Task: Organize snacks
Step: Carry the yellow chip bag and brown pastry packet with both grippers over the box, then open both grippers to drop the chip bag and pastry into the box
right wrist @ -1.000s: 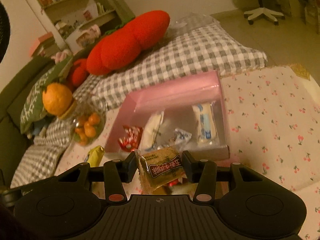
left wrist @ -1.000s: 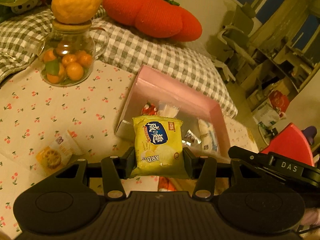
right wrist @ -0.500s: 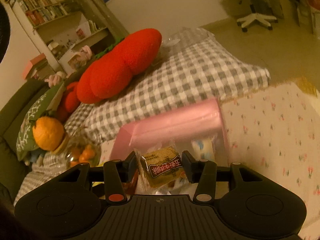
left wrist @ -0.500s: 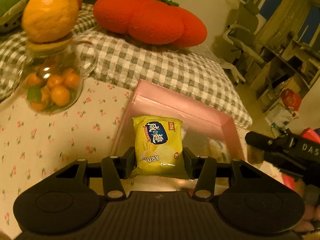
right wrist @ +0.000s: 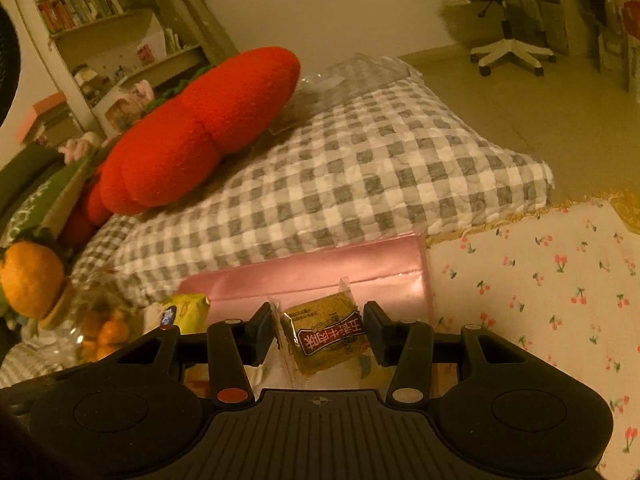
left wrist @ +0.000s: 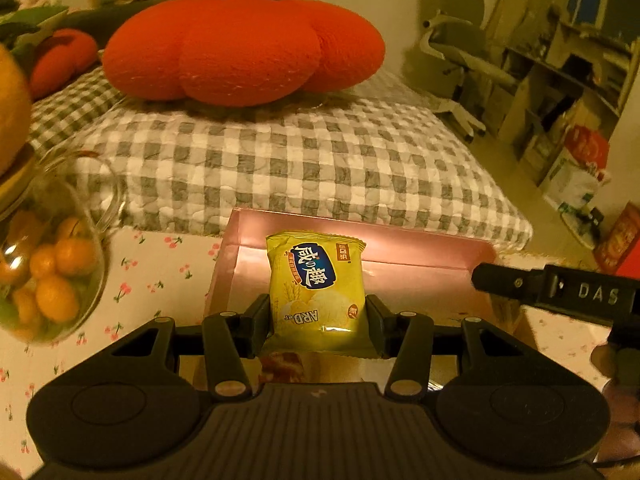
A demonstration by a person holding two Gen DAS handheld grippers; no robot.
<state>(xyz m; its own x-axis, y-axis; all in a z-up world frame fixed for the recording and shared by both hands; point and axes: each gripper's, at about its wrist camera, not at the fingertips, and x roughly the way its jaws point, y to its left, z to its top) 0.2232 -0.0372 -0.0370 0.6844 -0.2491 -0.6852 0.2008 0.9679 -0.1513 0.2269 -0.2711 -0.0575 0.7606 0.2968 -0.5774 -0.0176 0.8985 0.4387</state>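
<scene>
Left gripper (left wrist: 318, 322): clamped on the yellow snack packet (left wrist: 318, 292), one finger against each side edge; packet upright, blue logo facing the camera.
Yellow snack packet, position: held above the pink box (left wrist: 420, 256), in front of its far wall; contact with the box floor cannot be told.
Right gripper (right wrist: 318, 334): closed on the brown snack packet (right wrist: 326, 332); packet tilted, its clear wrapper edge against the left finger, red-and-black label facing up.
Brown snack packet, position: held over the near part of the pink box (right wrist: 320, 276), below its far wall.
Cross-view: yellow snack packet (right wrist: 184, 310) shows at the left of the right wrist view, over the box's left end; the right gripper's finger, marked DAS (left wrist: 560, 290), shows at the right of the left wrist view.
Box surroundings: sits on the cherry-print cloth (right wrist: 540, 280), its far wall just beside the checked cushion (left wrist: 300, 160).
Left of box: glass jar of small oranges (left wrist: 44, 272), apart from the box.
Farther back: red tomato-shaped pillow (left wrist: 244, 48) lying on the cushion.
</scene>
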